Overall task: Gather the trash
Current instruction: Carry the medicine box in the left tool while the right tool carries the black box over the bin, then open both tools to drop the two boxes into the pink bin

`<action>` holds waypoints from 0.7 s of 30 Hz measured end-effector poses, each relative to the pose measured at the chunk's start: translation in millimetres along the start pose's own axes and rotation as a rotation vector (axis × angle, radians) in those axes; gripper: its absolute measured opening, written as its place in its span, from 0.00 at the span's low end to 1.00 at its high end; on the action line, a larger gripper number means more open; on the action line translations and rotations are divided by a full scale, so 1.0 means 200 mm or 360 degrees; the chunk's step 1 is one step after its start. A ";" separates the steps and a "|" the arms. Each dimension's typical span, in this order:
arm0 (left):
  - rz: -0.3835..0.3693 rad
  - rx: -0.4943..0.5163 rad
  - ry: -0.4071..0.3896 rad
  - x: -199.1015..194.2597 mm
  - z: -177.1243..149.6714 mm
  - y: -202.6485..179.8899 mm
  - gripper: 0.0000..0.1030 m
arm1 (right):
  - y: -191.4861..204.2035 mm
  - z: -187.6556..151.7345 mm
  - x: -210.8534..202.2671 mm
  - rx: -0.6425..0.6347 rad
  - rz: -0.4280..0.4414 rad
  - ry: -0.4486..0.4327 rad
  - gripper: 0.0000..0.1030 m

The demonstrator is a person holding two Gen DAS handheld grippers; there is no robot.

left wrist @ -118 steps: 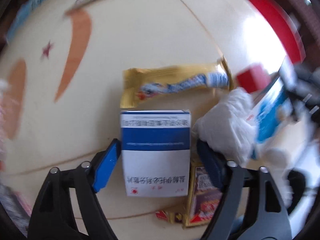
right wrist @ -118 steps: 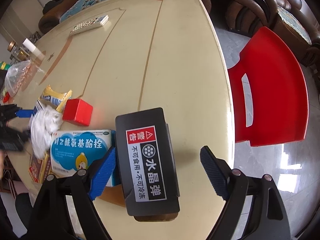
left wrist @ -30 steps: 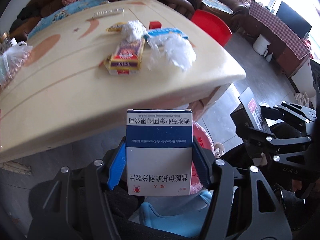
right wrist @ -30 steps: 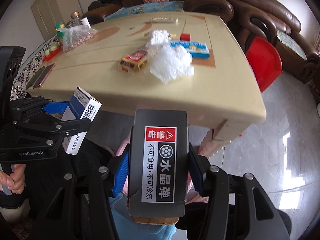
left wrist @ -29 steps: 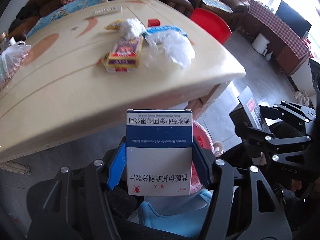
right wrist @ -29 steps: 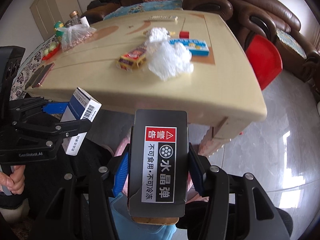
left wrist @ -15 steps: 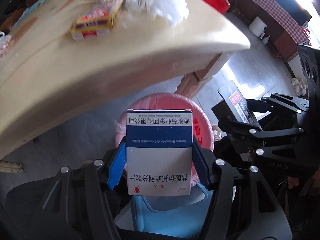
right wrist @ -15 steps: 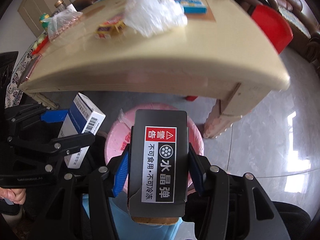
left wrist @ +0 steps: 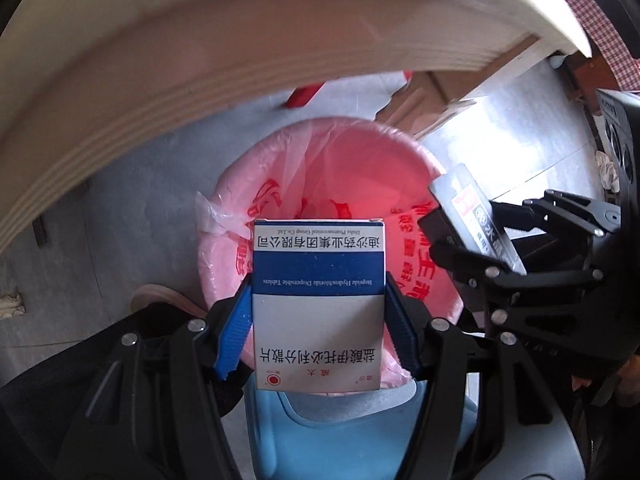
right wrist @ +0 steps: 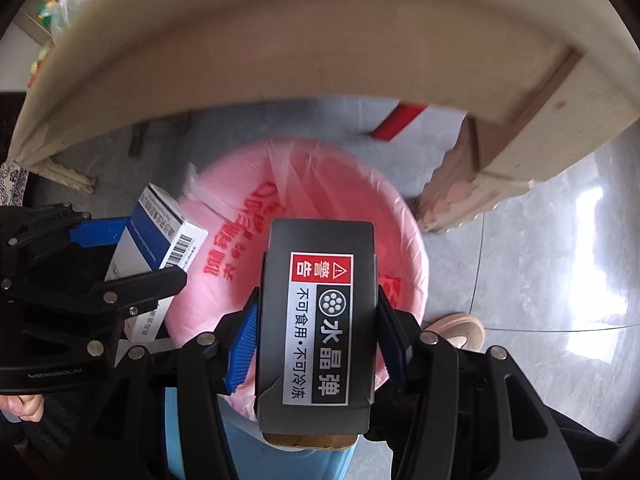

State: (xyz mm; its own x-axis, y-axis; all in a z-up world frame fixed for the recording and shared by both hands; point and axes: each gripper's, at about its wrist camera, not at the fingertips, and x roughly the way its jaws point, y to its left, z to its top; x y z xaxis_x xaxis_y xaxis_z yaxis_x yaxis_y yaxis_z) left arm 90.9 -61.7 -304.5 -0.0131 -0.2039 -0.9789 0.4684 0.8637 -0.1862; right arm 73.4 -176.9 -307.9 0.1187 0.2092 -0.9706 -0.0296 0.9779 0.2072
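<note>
So the biggest thing here is the table (right wrist: 280,60) arching overhead, then the pink-lined trash bin (left wrist: 360,160) sitting on the floor under its edge, and both bits of trash are hanging right over that bin's mouth. The left gripper (left wrist: 318,324) is pinching the blue-and-white medicine box (left wrist: 319,300) across its 2 narrow sides, and the right gripper (right wrist: 318,340) is clamped the same way on the black carton (right wrist: 318,320) with the warning label. I'd guess both are thin, light cardboard, stiff enough to hold shape but easy to crush, so side-wall grips low on the box look right, and they should drop clean once let go. The left view shows the bag's inside, which looks mostly empty, plus the black carton edge-on. Only the right view shows the medicine box's barcode side, a table leg (right wrist: 460,184) and a shoe (right wrist: 456,330) beside the bin.
</note>
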 end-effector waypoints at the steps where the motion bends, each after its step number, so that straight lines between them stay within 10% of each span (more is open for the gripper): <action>1: 0.0002 0.0003 0.0022 0.03 0.01 0.00 0.58 | 0.00 0.00 0.03 0.0002 0.0002 0.0018 0.51; 21: 0.0074 -0.0047 0.0098 0.24 0.05 0.06 0.59 | -0.02 0.04 0.25 -0.0013 -0.0009 0.0163 0.51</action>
State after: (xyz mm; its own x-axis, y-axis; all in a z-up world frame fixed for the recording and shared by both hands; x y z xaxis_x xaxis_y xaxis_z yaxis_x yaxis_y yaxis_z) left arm 105.3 -66.5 -353.4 -0.0464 -0.1353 -0.9897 0.4434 0.8850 -0.1418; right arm 87.7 -170.5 -355.4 0.0169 0.2019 -0.9793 -0.0372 0.9789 0.2012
